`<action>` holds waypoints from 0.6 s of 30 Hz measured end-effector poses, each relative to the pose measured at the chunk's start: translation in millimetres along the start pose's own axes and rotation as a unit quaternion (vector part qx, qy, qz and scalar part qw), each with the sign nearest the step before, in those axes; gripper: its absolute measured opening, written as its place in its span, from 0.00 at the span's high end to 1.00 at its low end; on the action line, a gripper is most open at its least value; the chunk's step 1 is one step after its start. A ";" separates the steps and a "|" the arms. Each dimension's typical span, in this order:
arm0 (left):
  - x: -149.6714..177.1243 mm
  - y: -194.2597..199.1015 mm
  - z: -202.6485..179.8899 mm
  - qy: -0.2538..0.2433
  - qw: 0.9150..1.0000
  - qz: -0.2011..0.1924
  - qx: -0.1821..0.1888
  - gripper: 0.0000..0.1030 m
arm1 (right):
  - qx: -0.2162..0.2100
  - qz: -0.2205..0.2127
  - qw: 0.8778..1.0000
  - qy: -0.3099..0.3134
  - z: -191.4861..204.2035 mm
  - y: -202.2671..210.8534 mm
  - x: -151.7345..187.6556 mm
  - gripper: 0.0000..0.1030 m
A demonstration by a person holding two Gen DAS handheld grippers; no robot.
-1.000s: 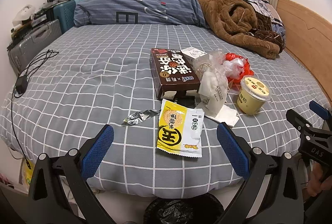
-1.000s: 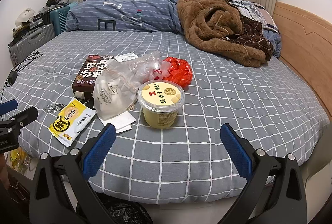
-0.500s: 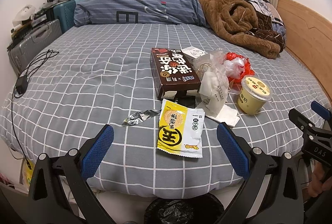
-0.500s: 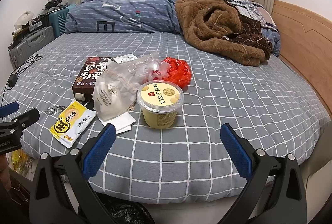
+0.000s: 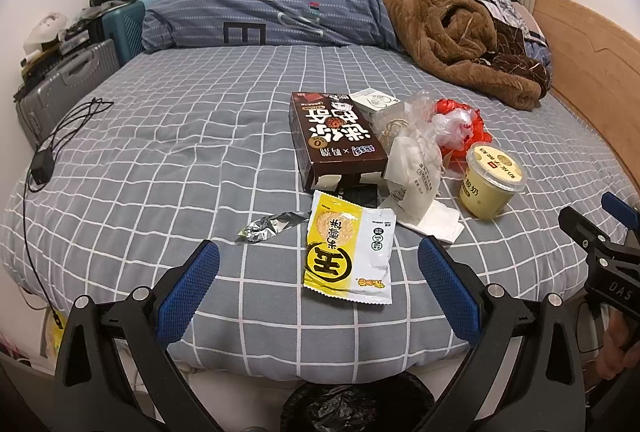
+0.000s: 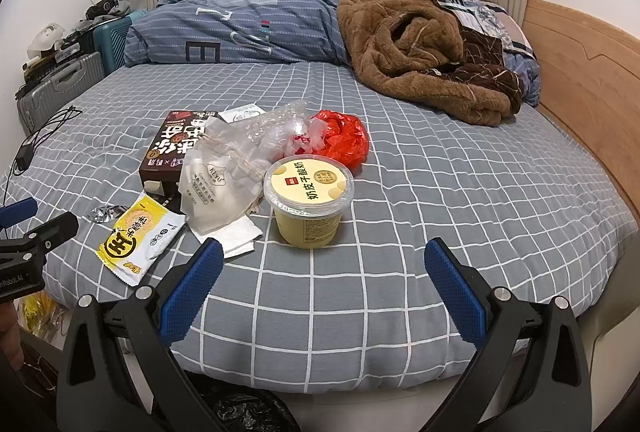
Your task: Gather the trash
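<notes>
Both grippers held spread and empty at the bed's near edge, nothing picked up yet.

By my reading, collecting has not begun. The left gripper (image 5: pixel 318 286) has its blue pads wide apart, with the flat yellow-and-white snack wrapper (image 5: pixel 347 252) lying between them just ahead, and the crumpled silver foil scrap (image 5: pixel 268 226) beyond its left finger. The right gripper (image 6: pixel 322 290) is equally spread, with the pale yellow lidded yoghurt cup (image 6: pixel 308 202) straight ahead between its fingers. Next, either must reach forward and close on its item, then drop it in the black-lined bin (image 5: pixel 352 406) below the fingers. The trash sits on a grey checked bedsheet (image 5: pixel 180 168); a brown fleece blanket (image 6: pixel 420 48) lies far ahead, right.
</notes>
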State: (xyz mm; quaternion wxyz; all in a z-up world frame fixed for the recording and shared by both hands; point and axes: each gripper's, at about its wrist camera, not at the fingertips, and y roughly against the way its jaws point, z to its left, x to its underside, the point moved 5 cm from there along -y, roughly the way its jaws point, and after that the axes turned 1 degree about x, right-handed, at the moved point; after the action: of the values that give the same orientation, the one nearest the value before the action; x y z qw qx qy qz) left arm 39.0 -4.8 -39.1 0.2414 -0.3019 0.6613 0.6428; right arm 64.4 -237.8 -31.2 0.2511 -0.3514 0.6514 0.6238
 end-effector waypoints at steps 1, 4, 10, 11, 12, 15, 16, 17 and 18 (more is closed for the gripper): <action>-0.2 -0.1 0.3 -0.001 1.000 0.000 0.000 0.06 | -0.001 0.000 1.000 0.000 -0.1 -0.1 0.1 0.06; -0.4 -0.2 -0.2 0.000 1.000 0.000 0.001 0.06 | 0.000 0.000 1.000 0.000 -0.1 0.0 0.0 0.06; -1.5 0.9 0.1 -0.002 1.000 -0.002 0.003 0.06 | -0.001 0.000 1.000 -0.002 -2.0 0.6 -0.8 0.06; -1.4 1.6 -0.3 -0.003 1.000 -0.002 0.004 0.06 | -0.001 0.000 1.000 -0.003 -1.9 0.6 -0.8 0.06; -1.5 2.0 -0.5 -0.003 1.000 -0.003 0.004 0.06 | -0.001 0.000 1.000 -0.003 -1.9 0.7 -0.9 0.06; -1.9 2.8 -2.5 -0.005 1.000 -0.004 0.004 0.06 | -0.001 0.000 1.000 -0.003 -1.8 0.6 -0.7 0.06; -1.9 2.8 -2.7 -0.005 1.000 -0.004 0.004 0.06 | -0.001 -0.001 1.000 -0.003 -1.8 0.6 -0.7 0.06; -1.9 2.8 -2.7 -0.005 1.000 -0.003 0.004 0.06 | -0.001 -0.001 1.000 -0.003 -1.8 0.5 -0.7 0.06; -1.9 2.9 -2.7 -0.005 1.000 -0.004 0.004 0.06 | -0.002 -0.001 1.000 -0.003 -1.9 1.0 -1.0 0.06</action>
State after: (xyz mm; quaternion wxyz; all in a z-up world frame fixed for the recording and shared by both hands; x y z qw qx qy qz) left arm 38.5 -7.4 -35.5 0.2481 -0.3001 0.6618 0.6406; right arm 64.5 -239.5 -29.6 0.2531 -0.3501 0.6492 0.6260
